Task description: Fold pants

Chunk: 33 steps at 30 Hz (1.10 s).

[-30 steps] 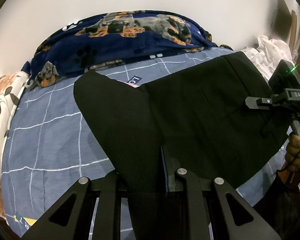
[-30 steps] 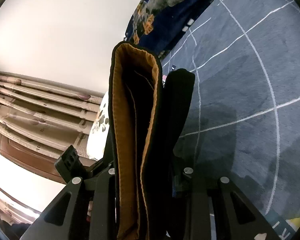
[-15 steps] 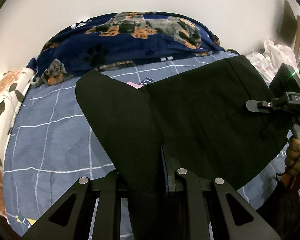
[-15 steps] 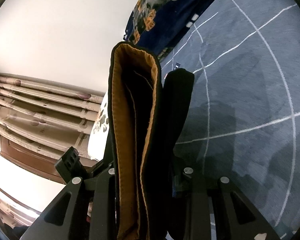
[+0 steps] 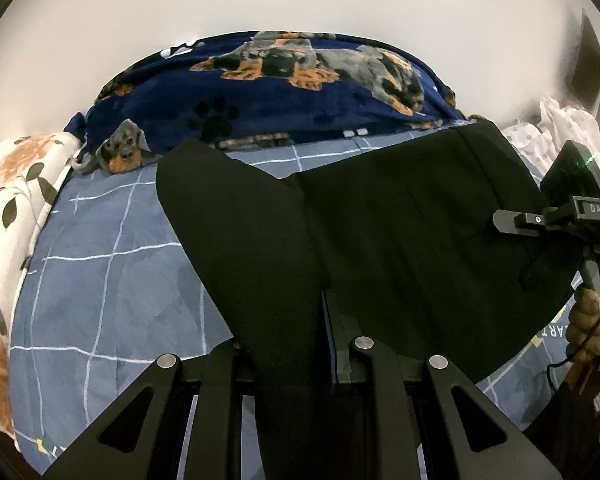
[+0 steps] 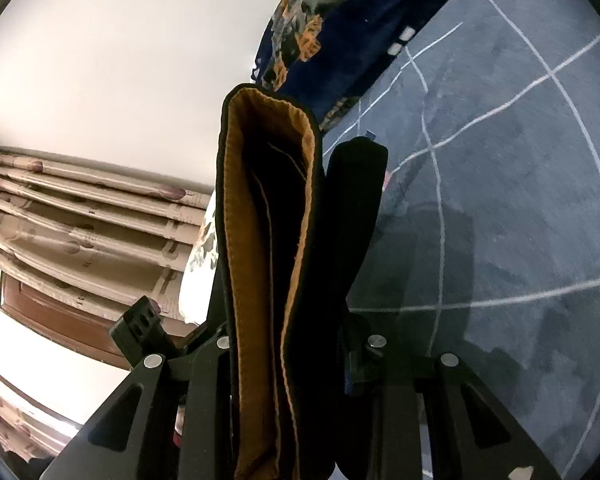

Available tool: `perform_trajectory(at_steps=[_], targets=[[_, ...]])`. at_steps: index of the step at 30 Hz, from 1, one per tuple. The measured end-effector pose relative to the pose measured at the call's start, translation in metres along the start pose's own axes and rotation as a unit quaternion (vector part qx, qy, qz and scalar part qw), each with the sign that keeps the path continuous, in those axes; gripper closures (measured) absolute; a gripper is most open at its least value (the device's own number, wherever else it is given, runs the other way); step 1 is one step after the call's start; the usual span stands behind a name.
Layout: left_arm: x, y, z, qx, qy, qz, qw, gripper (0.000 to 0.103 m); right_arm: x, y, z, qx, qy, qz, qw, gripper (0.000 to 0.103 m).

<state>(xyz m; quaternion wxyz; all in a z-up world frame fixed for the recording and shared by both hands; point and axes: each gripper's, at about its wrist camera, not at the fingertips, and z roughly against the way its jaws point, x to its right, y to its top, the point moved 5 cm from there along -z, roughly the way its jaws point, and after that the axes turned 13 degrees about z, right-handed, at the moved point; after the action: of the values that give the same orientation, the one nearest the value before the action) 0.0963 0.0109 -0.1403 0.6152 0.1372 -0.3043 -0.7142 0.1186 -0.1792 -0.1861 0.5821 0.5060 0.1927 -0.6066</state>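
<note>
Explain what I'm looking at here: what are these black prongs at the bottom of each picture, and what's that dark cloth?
No robot arm: a person carries hand-held tongs, one per hand, each with a fisheye camera looking along its fingers. The prongs are those fingers. The left camera's picture shows the left tongs shut on black pants, which spread over a blue checked bedsheet; behind lies a dog-print blanket. At its right edge you see the right tongs and the hand holding them. The right camera's picture shows those tongs clamped on the pants' brown-lined waistband.
</note>
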Motion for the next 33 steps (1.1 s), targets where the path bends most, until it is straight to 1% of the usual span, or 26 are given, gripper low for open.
perform_trajectory(at_steps=[10,20,33], targets=[[-0.008,0.028,-0.009,0.015,0.006,0.008,0.9998,0.085,0.001,0.024,-0.010,0.013,0.008,0.003,1.000,0.076],[-0.020,0.051,-0.035,0.015,0.016,0.016,0.9996,0.085,0.015,0.055,-0.033,0.011,0.003,0.003,1.000,0.076],[-0.036,0.077,-0.065,0.020,0.030,0.024,0.9991,0.085,0.030,0.085,-0.060,0.012,0.000,0.008,1.000,0.076]])
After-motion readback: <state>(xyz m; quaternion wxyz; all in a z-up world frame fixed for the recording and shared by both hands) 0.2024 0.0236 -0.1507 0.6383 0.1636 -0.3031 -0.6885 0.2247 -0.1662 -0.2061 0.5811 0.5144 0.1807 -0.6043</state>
